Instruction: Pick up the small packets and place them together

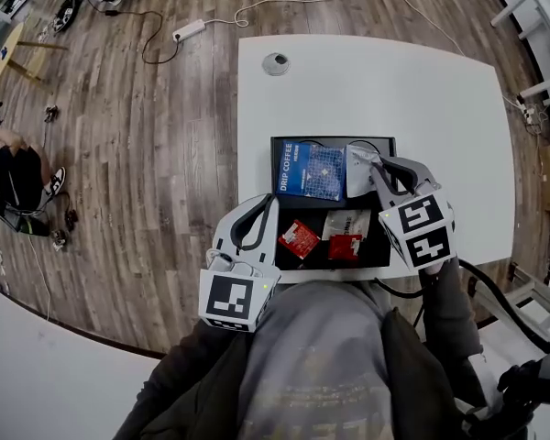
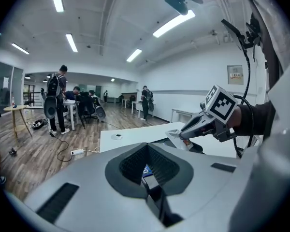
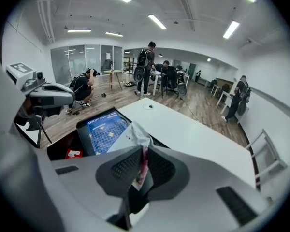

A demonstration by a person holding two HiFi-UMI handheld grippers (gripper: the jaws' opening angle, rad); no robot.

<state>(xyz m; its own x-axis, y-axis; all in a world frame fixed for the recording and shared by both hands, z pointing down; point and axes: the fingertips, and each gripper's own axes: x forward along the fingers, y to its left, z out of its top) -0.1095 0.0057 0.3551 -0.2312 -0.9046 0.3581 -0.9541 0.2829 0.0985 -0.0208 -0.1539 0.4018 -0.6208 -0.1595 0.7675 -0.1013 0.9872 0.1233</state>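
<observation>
A black tray [image 1: 284, 141] sits at the near edge of the white table [image 1: 440, 90]. In it lie a blue drip-coffee packet [image 1: 312, 170], two red small packets [image 1: 299, 238] [image 1: 345, 247] and a pale packet [image 1: 349, 222]. My right gripper [image 1: 377, 169] is shut on a silvery small packet [image 1: 359, 161] and holds it above the tray's right part; the same packet [image 3: 137, 140] stands pinched between the jaws of the right gripper [image 3: 141, 164]. My left gripper [image 1: 265, 206] hovers at the tray's left side, and its jaws look shut with nothing in them [image 2: 150, 175].
A small round grey disc [image 1: 275, 63] lies at the table's far left corner. A power strip [image 1: 189, 30] and cables run across the wooden floor to the left. Several people stand and sit at desks [image 2: 63, 105] further back. A white rack [image 1: 545, 26] stands to the right.
</observation>
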